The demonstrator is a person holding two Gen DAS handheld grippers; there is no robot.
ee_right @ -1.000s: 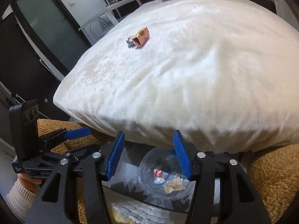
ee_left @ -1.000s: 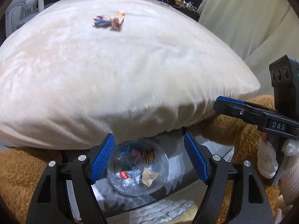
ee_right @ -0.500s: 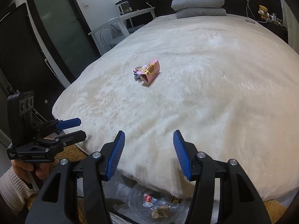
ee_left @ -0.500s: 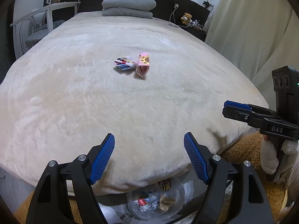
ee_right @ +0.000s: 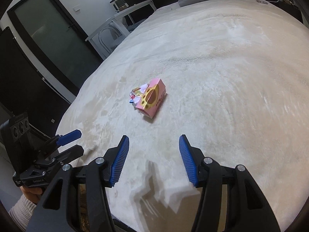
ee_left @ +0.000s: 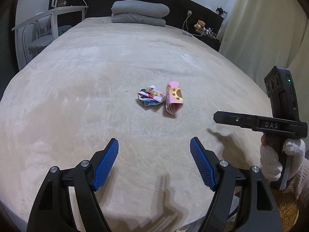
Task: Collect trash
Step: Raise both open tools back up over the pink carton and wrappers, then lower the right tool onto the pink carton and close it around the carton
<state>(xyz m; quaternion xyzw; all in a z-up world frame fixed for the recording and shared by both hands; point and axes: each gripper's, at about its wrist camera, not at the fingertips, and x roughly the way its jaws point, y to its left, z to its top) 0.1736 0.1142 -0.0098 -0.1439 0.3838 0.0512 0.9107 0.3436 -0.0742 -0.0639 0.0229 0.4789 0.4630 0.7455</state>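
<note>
Over the near edge of the bed (ee_left: 77,96), the left gripper (ee_left: 154,162) hung with its blue-padded fingers spread wide apart and nothing between them. Beside it, toward the bed's right edge, the right gripper (ee_right: 153,156) was likewise parted and empty, held in a hand wearing a white knit glove (ee_left: 274,160). From the right wrist view the left gripper (ee_right: 74,142) showed at the bed's left edge, one blue pad above a black finger with a clear gap between them. Neither gripper touched the cream plush blanket (ee_right: 222,77), though both cast shadows on it.

Farther in, around the middle of the bed and well apart from both grippers, lay the trash. A crumpled colourful wrapper (ee_left: 151,95) sat just left of a small pink carton (ee_left: 174,97) printed with yellow and brown round shapes; the two were touching or nearly so. The carton lay on its side with its open end facing the near edge. In the right wrist view the pink carton (ee_right: 151,100) hid most of the wrapper (ee_right: 136,93) behind it.

Near the head edge rested a folded grey blanket stack (ee_left: 140,12), against a dark headboard (ee_left: 193,9). Beyond the far right corner sat a small teddy bear (ee_left: 199,25), and off the far left corner stood a white table (ee_left: 52,17).
</note>
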